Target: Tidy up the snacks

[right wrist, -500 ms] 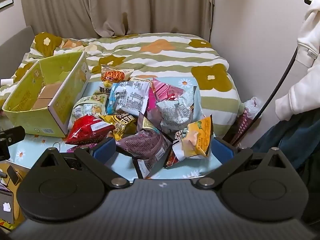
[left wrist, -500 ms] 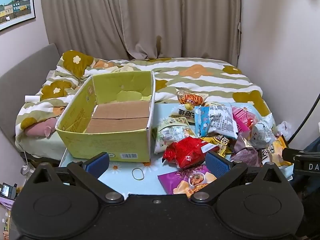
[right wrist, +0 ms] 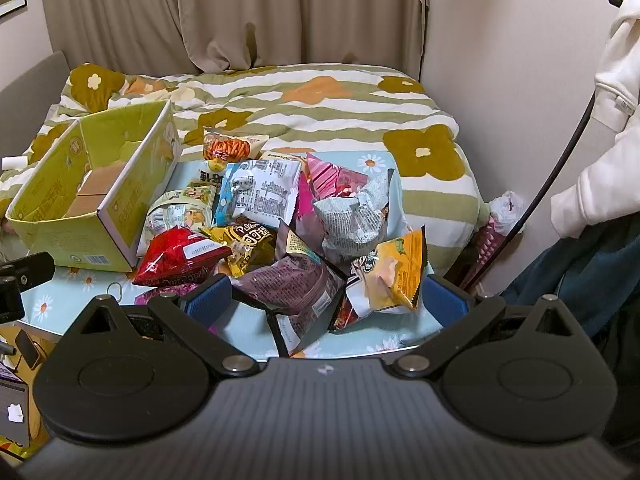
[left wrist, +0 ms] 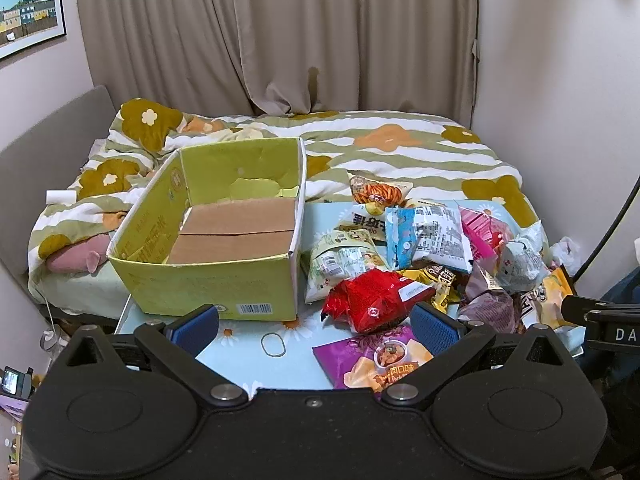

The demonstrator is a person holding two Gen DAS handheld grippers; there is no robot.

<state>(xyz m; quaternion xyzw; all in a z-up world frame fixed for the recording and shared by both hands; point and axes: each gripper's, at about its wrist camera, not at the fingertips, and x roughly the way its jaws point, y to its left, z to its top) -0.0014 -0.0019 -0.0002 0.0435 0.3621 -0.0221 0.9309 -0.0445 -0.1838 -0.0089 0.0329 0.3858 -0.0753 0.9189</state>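
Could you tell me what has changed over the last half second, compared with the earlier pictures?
Nothing has visibly changed. Both tongs, left and right, remain wide open and empty above the table; the green box is empty and the snack pile untouched.

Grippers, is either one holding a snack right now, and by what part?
Nothing is held. The left gripper and right gripper both stand wide open above the snack pile, touching no bag.

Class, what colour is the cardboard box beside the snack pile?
Yellow-green, with a plain brown floor; the cardboard box shows best in the left wrist view.
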